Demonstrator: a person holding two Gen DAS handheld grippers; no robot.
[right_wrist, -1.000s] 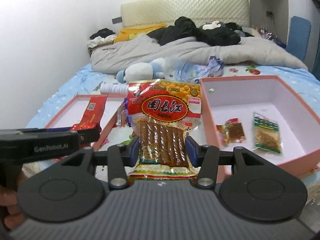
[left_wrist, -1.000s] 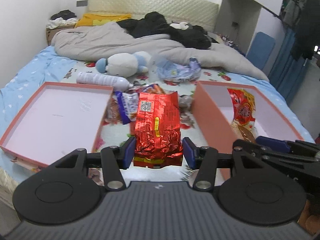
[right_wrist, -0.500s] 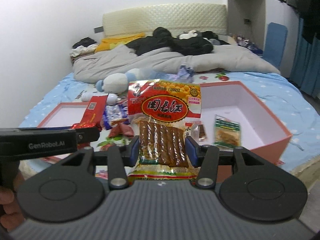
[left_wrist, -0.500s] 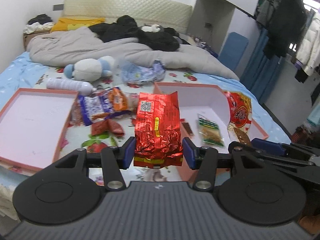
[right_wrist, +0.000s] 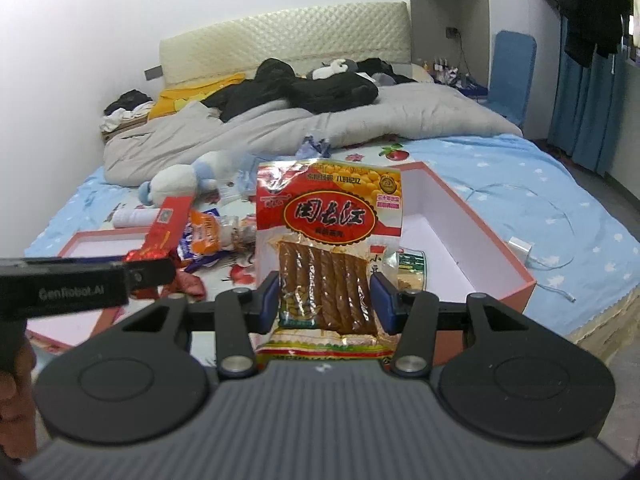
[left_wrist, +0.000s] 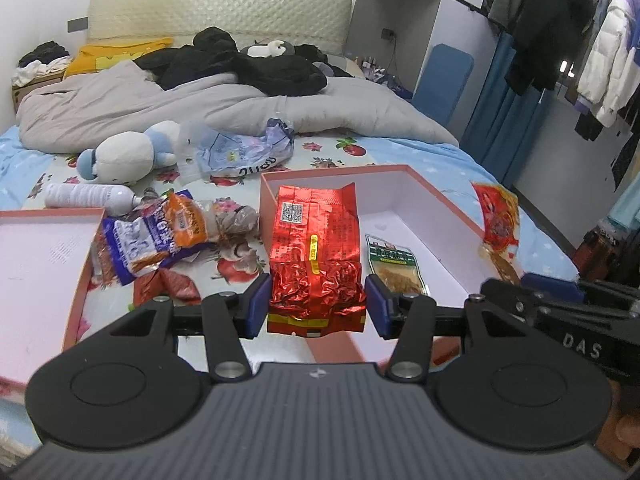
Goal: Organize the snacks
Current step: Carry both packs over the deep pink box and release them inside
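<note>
Bedroom clutter frames everything: a bed (left_wrist: 440, 152) with a blue flowered sheet carries the snacks and two pink boxes. Held upright between the blue pads of the left hand-held gripper (left_wrist: 318, 306) is a red foil packet (left_wrist: 316, 256), its crinkled lower part pinched from both sides, so the jaws are closed onto it at the width of the pack. It hangs over the near left corner of the right box (left_wrist: 440, 200), which lies open with white inner walls. On that box's floor, just beside the red foil packet in this view, lies a green-topped snack sachet (left_wrist: 394, 264). The right hand-held gripper (right_wrist: 326, 302) clamps a sausage pack (right_wrist: 328, 248) in the same way, upright, with a red and yellow label above and a clear window showing brown sticks below; it stands in front of the same box. Left of the box, loose on the sheet, lies a heap of wrappers (left_wrist: 160, 236) in blue, orange and red. Further left sits the left box (left_wrist: 40, 256), shallow and open. Behind the heap lie a white bottle (left_wrist: 86, 196) on its side, a white and blue plush toy (left_wrist: 128, 152) and a crumpled plastic bag (left_wrist: 244, 152). A grey duvet (left_wrist: 200, 104) with black clothes on top covers the far end of the bed.
</note>
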